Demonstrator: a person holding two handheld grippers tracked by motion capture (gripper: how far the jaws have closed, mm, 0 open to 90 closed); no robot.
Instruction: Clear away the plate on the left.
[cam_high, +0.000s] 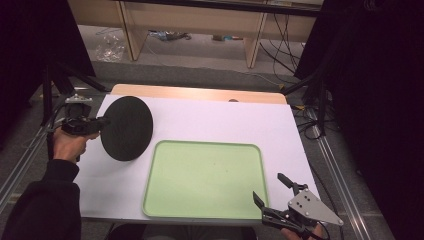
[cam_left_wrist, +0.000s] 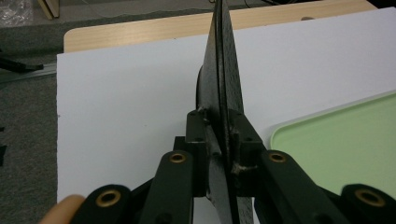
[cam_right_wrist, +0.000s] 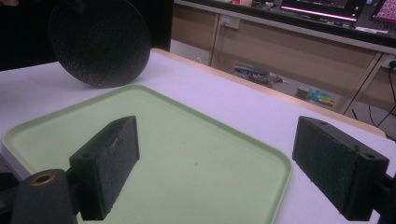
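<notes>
The high view looks down from above the near edge of the white table. Each gripper view sits low behind its own jaws, looking forward, very close. All three share the green tray and the black round plate.

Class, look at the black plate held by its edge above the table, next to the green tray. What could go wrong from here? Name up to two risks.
1. The left tongs pinch the black plate only at its rim, holding it on edge, so it might swing or slip out.
2. The plate's lower edge hangs close to the green tray; it may knock the tray's rim if lowered carelessly.
</notes>
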